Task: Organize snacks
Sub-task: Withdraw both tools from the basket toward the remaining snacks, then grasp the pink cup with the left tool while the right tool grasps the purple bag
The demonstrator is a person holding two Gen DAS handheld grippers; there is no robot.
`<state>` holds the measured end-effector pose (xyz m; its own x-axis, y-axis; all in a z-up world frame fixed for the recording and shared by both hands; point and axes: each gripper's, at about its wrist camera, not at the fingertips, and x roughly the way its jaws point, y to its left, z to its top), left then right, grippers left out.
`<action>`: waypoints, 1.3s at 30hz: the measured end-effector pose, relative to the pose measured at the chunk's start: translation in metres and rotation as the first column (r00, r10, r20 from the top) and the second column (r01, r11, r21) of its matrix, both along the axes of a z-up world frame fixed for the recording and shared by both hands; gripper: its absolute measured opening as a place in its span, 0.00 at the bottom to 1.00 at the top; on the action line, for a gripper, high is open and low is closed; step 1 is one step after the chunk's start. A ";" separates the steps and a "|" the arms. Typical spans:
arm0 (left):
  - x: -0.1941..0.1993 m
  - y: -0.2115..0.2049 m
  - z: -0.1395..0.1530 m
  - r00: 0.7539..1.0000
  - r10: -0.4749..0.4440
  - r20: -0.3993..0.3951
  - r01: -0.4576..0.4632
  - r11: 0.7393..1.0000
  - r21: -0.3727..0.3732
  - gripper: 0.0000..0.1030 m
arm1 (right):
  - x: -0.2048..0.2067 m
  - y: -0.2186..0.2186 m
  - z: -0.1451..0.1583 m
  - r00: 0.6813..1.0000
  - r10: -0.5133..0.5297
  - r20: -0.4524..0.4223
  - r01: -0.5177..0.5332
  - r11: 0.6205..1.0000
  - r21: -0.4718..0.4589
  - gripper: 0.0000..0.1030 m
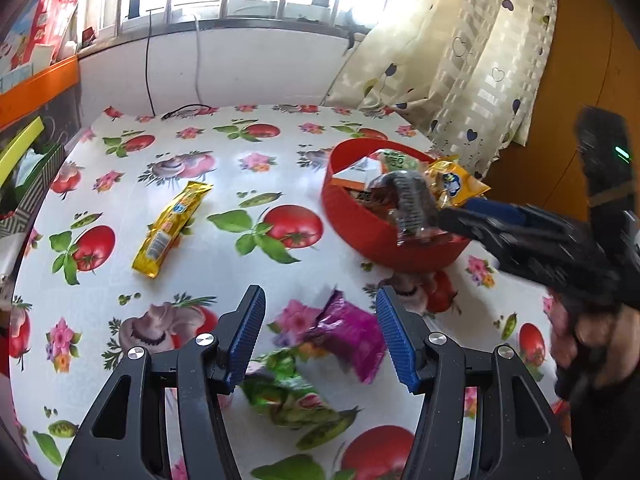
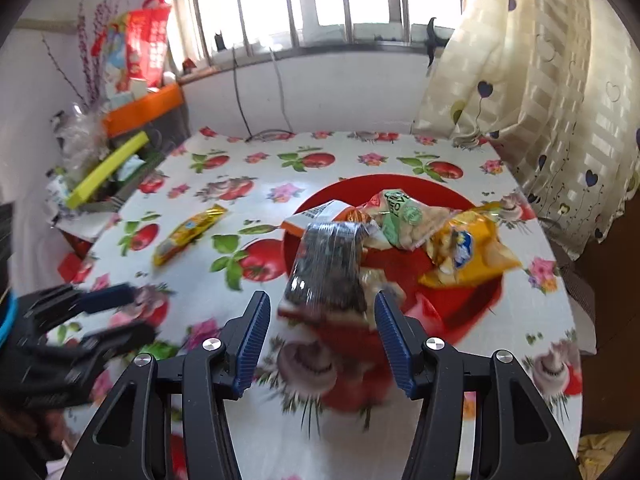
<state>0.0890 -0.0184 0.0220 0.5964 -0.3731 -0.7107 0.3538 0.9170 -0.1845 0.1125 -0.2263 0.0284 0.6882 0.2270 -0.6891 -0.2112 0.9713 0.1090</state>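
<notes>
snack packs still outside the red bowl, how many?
3: yellow pack lying left of the bowl; purple pack and green pack between left gripper's fingers. Others may be hidden.

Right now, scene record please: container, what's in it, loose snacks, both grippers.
container: red bowl on the table
in bowl: yellow bag, green-labelled pack, orange-white pack
dark packet: over the bowl's near rim, between the right gripper pads, no contact visible
loose snacks: yellow bar; purple packet and green packet by the left gripper
left gripper: open, empty
right gripper: grip unclear
</notes>
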 end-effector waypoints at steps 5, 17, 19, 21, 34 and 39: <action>0.009 0.017 -0.006 1.000 0.021 -0.008 -0.021 1.000 0.002 0.57 | 0.041 0.000 -0.017 0.998 -0.039 -0.040 0.036 0.997 -0.069 0.51; 0.003 0.050 -0.009 0.997 0.077 -0.004 -0.077 0.997 -0.022 0.57 | 0.022 -0.034 0.002 0.993 -0.120 0.003 0.120 0.990 -0.070 0.51; -0.005 0.054 -0.008 0.996 0.084 0.002 -0.084 0.996 -0.019 0.57 | 0.004 -0.024 0.011 0.997 -0.073 0.029 0.075 0.996 -0.051 0.51; -0.014 0.058 -0.008 0.996 0.094 0.001 -0.094 0.995 -0.013 0.57 | -0.010 -0.013 0.015 0.998 -0.041 0.042 0.043 0.998 -0.043 0.51; -0.045 0.075 -0.020 0.991 0.130 -0.031 -0.131 0.991 -0.008 0.57 | -0.058 0.054 0.005 0.989 0.150 -0.001 -0.150 0.988 -0.032 0.51; -0.036 0.073 -0.035 0.987 0.144 -0.064 -0.143 0.989 0.020 0.57 | -0.053 0.066 -0.009 0.980 0.198 -0.028 -0.199 0.979 -0.034 0.51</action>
